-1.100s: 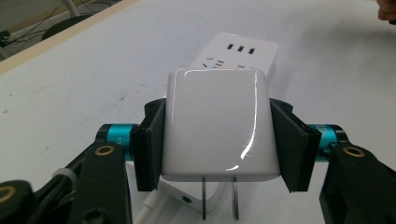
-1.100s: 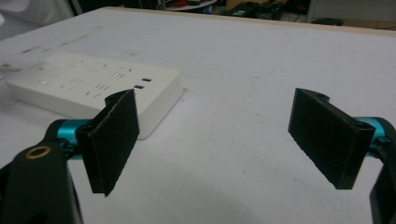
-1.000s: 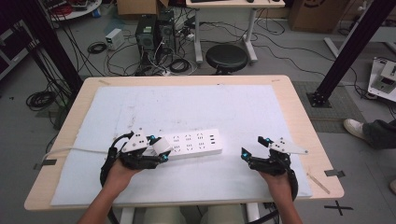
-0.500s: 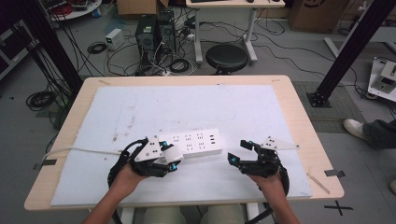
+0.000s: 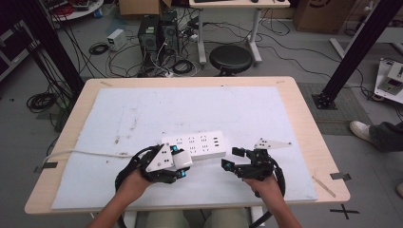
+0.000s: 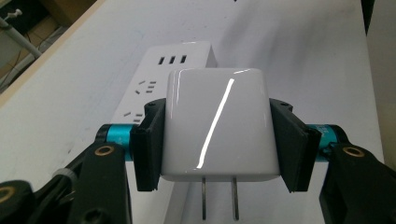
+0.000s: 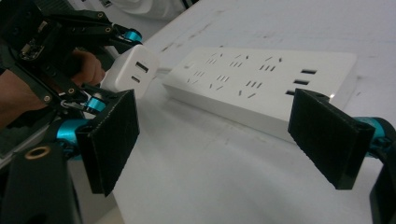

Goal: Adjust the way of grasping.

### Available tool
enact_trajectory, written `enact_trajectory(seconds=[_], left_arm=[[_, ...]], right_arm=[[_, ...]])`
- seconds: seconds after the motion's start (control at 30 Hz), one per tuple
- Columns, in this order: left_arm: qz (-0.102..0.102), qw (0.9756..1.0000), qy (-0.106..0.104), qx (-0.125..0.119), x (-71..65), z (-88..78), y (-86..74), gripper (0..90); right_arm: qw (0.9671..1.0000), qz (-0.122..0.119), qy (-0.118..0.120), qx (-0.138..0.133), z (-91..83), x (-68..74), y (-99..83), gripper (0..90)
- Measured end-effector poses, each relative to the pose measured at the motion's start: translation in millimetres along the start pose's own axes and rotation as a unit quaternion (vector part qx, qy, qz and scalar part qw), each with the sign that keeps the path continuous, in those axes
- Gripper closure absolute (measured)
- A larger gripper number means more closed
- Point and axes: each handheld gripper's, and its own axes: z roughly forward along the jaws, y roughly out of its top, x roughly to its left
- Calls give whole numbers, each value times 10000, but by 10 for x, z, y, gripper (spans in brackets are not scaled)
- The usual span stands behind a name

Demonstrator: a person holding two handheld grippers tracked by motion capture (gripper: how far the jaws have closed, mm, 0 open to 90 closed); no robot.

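Note:
A white power strip [image 5: 197, 144] lies flat on the white mat, its cord running off to the left. My left gripper [image 5: 183, 164] is shut on a white charger [image 5: 182, 160], just at the strip's near left end. In the left gripper view the charger [image 6: 217, 121] sits squarely between the pads [image 6: 149, 144], two prongs pointing down, with the strip [image 6: 159, 74] beyond it. My right gripper [image 5: 233, 158] stands open near the strip's right end. In the right gripper view its pads [image 7: 112, 135] are wide apart with nothing between them, facing the strip [image 7: 261, 79] and the charger [image 7: 133, 70].
The white mat [image 5: 237, 109] covers most of the wooden table [image 5: 304, 118]. The strip's white cord [image 5: 81, 153] trails to the left edge. Behind the table are a black stool [image 5: 231, 58], computer towers [image 5: 157, 31] and floor cables. A person's shoe [image 5: 363, 129] is at the right.
Both hands have drawn in toward the middle: the left gripper moved right with the charger, the right gripper moved left toward the strip's right end. Jaw states look unchanged.

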Motion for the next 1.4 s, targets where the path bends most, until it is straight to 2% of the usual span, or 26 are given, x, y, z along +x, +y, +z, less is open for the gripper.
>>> enact_trajectory(seconds=[0.07,0.27,0.37,0.53,0.63,0.8,1.03,1.27,1.37,1.4], left_arm=[[188,9998,-13,0,-33,44,35,425],[486,9988,-96,31,-87,113,68,425],[553,9984,-108,56,-100,132,77,425],[586,9982,-114,15,-124,161,96,425],[633,9979,-159,-6,-140,187,122,425],[725,9971,-201,-109,-182,248,200,425],[931,9952,-285,-76,-254,341,261,425],[1043,9941,-305,-65,-276,358,281,425],[1064,9938,-312,-47,-286,362,280,425],[1060,9938,-328,-67,-292,367,282,425]], right_arm=[[9998,114,139,116,50,9,9,169],[9978,364,394,382,125,6,24,169],[9956,576,571,469,153,7,32,169],[9926,736,780,576,216,10,43,169],[9895,855,989,615,256,21,50,169],[9871,919,1082,740,306,44,63,169],[9833,960,1248,917,406,69,67,174],[9772,1120,1419,1111,492,54,65,244],[9758,1174,1471,1112,509,55,65,264],[9726,1224,1578,1187,532,50,60,310]])
